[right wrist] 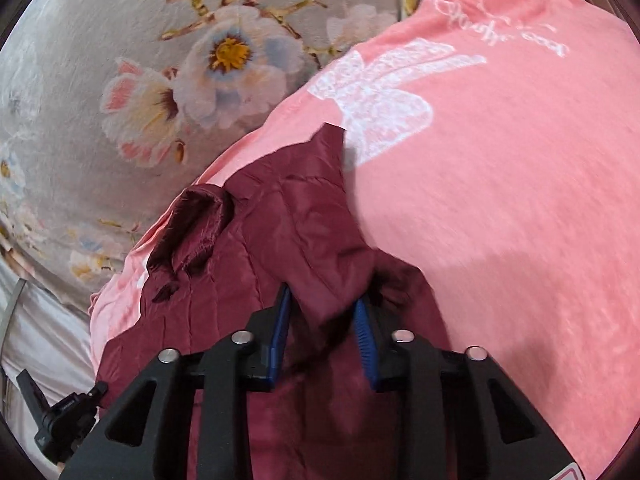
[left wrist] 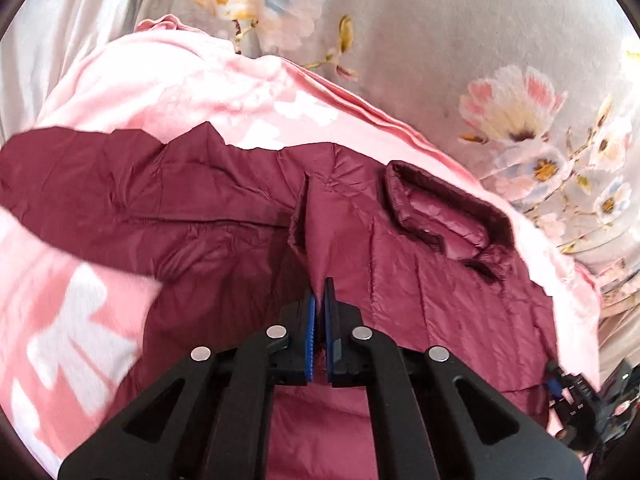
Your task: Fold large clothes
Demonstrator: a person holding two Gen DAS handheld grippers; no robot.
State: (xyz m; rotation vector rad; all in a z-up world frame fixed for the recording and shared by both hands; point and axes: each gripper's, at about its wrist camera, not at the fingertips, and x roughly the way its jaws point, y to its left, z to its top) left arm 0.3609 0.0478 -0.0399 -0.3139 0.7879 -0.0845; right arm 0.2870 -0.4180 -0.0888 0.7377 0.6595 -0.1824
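Here the jacket (left wrist: 248, 216) lies on the pink shirt (right wrist: 500, 200), atop the bed (left wrist: 460, 40). Left claw (left wrist: 319, 300) pinches a jacket ridge; right claw (right wrist: 323, 308) grips bunched jacket. Lift both evenly, keeping the fold straight.

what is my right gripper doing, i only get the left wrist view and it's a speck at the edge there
Observer: The right gripper has a bunched fold of the dark maroon quilted puffer jacket pinched between its blue pads.
Operator: whats beyond that fold
Observer: The pink cotton t-shirt lying under the jacket, with a clear white bow print.
Operator: any text on it
Observer: Yes, white cursive lettering beyond the bow, too blurred to read.
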